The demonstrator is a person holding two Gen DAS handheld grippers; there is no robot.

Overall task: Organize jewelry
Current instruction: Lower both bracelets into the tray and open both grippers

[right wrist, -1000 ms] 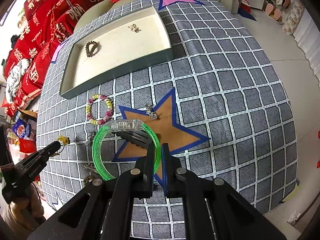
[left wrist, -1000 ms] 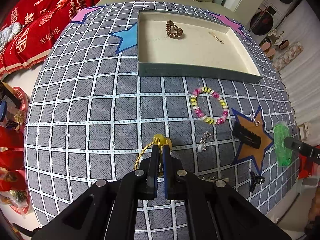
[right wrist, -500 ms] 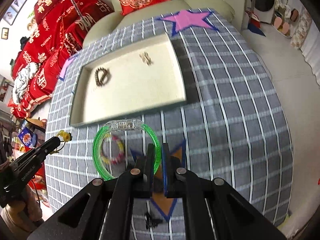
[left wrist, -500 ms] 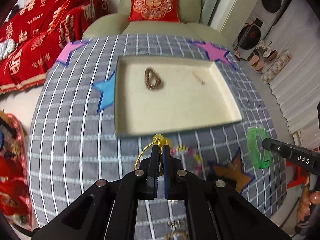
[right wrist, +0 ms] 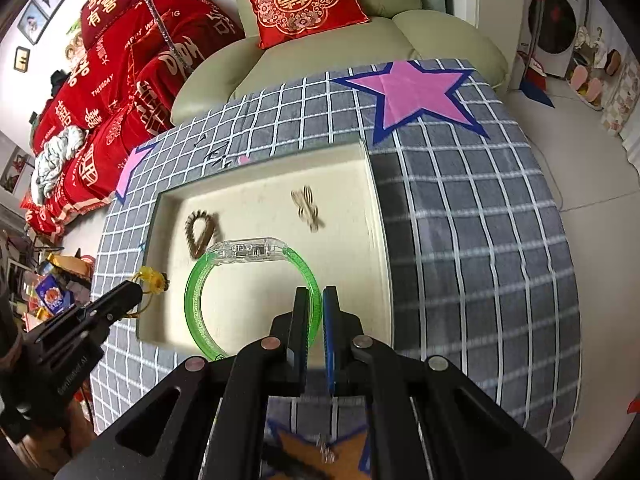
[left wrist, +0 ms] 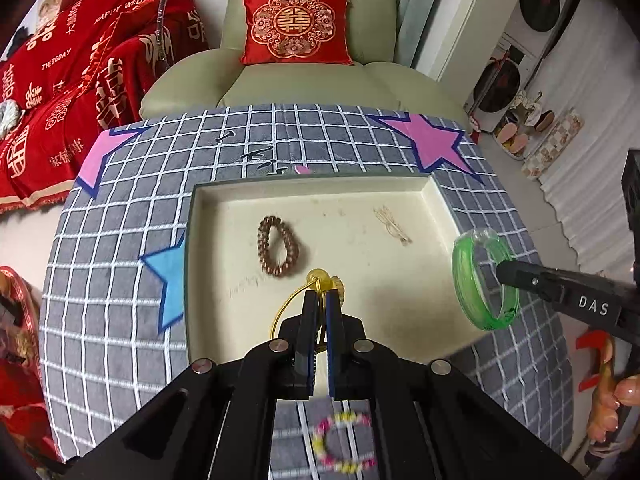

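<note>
The left gripper (left wrist: 319, 300) has its fingers closed on a thin gold bangle (left wrist: 285, 307) with a yellow charm, held above the near part of the cream tray (left wrist: 438, 196). The right gripper (right wrist: 315, 300) has its fingers clamped on a green bangle (right wrist: 196, 292) with a clear clasp, upright over the tray's near right side. In the tray lie a brown bead bracelet (left wrist: 278, 246) and a small pale hairpin (left wrist: 392, 224), well apart. A pink-and-yellow bead bracelet (left wrist: 344, 444) lies blurred on the checked counter (left wrist: 120, 216) just before the tray.
</note>
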